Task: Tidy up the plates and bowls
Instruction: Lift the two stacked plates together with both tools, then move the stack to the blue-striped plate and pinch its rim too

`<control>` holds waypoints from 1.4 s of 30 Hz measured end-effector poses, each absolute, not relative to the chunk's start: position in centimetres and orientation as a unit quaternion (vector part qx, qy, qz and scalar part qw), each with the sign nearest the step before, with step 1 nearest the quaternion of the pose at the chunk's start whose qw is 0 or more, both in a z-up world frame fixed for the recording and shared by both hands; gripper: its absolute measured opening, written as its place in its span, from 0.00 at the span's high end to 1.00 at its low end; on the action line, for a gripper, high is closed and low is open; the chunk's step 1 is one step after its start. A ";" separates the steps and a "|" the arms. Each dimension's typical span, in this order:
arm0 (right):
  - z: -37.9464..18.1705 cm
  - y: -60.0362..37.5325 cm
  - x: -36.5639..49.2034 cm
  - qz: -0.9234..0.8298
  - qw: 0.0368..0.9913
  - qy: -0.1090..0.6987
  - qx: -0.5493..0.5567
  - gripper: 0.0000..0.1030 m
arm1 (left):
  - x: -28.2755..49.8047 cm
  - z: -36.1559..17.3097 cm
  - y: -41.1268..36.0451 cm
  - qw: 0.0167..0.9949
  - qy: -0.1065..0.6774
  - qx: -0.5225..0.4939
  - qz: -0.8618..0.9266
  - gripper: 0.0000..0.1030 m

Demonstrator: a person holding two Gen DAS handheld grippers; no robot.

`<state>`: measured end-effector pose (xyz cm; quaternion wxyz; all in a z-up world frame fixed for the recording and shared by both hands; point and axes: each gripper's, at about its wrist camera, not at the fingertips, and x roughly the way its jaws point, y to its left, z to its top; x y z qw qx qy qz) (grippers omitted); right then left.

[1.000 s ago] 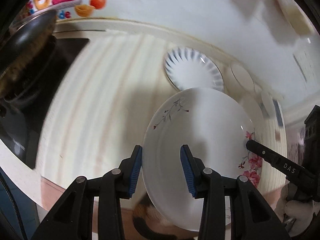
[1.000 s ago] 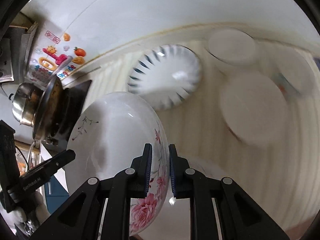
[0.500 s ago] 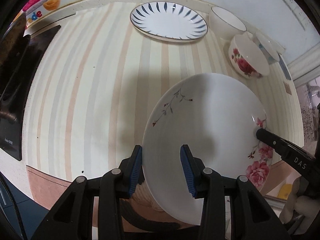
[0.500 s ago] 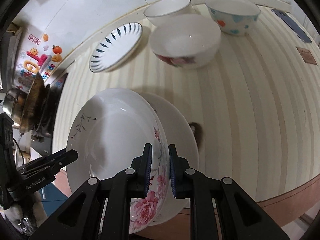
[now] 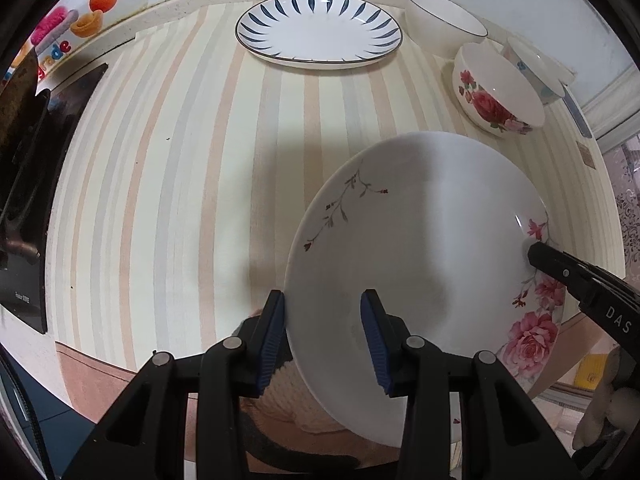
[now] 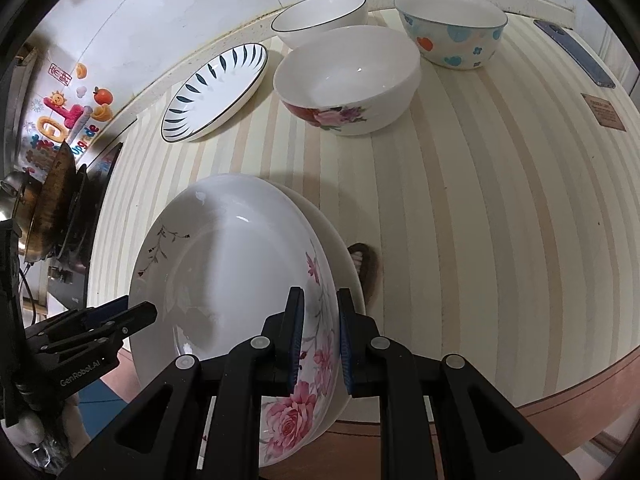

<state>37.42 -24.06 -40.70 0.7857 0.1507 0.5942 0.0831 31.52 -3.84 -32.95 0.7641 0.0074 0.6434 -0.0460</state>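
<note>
Between the two grippers, a rose-patterned deep plate (image 6: 240, 280) is held tilted over the near edge of the striped countertop (image 6: 480, 200). Its rose-decorated rim is pinched at 6 o'clock in the right wrist view by the right gripper (image 6: 319, 342), whose jaws are nearly closed on it. The opposite rim, at 9 o'clock there, is clamped by the left gripper (image 5: 322, 342), narrowly parted with a blue pad on either face. A second white plate (image 6: 344, 264) is seen directly beneath. Farther off, toward 12 o'clock, a rose-patterned bowl (image 6: 348, 80) is seen, with a blue-leaf plate (image 6: 216, 92) at 11 o'clock, and a plain white bowl (image 6: 320, 16) and a heart-patterned bowl (image 6: 452, 26) behind.
</note>
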 end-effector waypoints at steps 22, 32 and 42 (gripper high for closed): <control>-40.9 -24.3 37.9 0.080 0.754 0.632 0.159 0.79 | 32.0 -32.8 -4.4 0.759 0.649 0.029 -0.043 0.65; -37.6 -26.0 38.8 0.098 0.754 0.619 0.199 0.76 | 32.9 -29.6 -2.7 0.762 0.646 -0.017 -0.046 0.65; -32.3 -23.4 49.6 0.157 0.751 0.585 0.262 0.53 | 45.7 -25.6 2.3 0.787 0.612 -0.074 0.003 0.59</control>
